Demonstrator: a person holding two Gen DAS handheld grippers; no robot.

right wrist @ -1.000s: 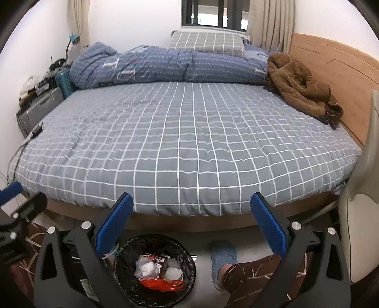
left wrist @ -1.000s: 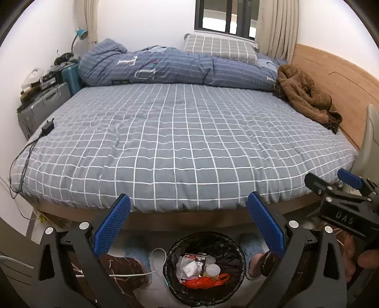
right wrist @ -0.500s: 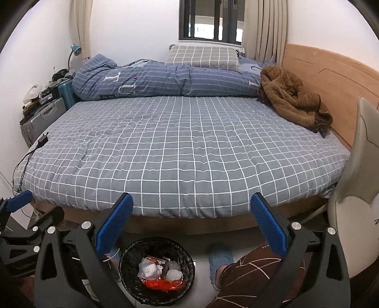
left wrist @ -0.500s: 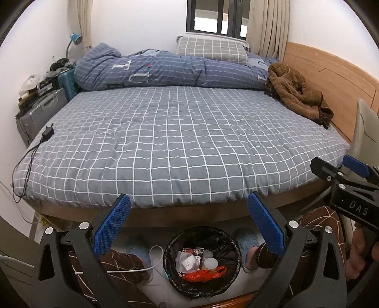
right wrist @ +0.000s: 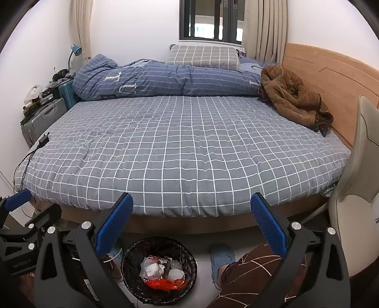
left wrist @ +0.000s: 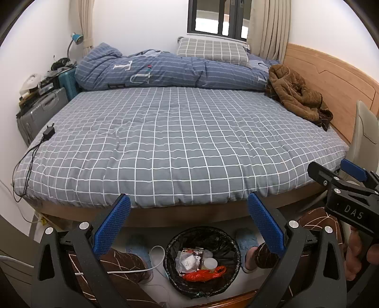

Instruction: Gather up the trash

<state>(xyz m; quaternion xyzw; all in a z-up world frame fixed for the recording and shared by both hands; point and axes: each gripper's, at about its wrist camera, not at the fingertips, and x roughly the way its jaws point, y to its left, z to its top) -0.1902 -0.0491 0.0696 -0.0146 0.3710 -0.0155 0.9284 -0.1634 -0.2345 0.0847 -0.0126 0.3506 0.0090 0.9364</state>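
A round bin (left wrist: 202, 260) lined with a black bag sits on the pale floor just below me, close to the foot of the bed (left wrist: 177, 147). Inside it lie a white mask (left wrist: 187, 261), a small white cup (left wrist: 210, 263), a red wrapper (left wrist: 203, 276) and a bit of printed card. In my right view the same bin (right wrist: 159, 270) shows a little left of centre.

On either side of the bin are my legs in brown patterned trousers (right wrist: 246, 279), with blue slippers (right wrist: 222, 259) on my feet. A white cable (left wrist: 151, 263) loops across the floor by my left leg.

The bed fills most of both views. Its grey sheet has a white grid. A black charger (left wrist: 48, 131) and its cord lie on the left edge. At the far end a blue quilt (left wrist: 165, 71) is bunched up, with a grey checked pillow (left wrist: 212, 51) behind it. A brown coat (left wrist: 296, 94) is heaped near the wooden headboard (left wrist: 331, 78) on the right. Grey and teal suitcases (left wrist: 40, 109) stand against the left wall under a blue lamp (left wrist: 77, 38). A window (left wrist: 215, 17) with beige curtains is at the back. A pale chair (right wrist: 355, 189) stands at the right.

My left gripper (left wrist: 189, 225) is above the bin, its blue pads wide apart, holding nothing. My right gripper (right wrist: 191, 225) is likewise spread wide and empty. Neither touches anything.
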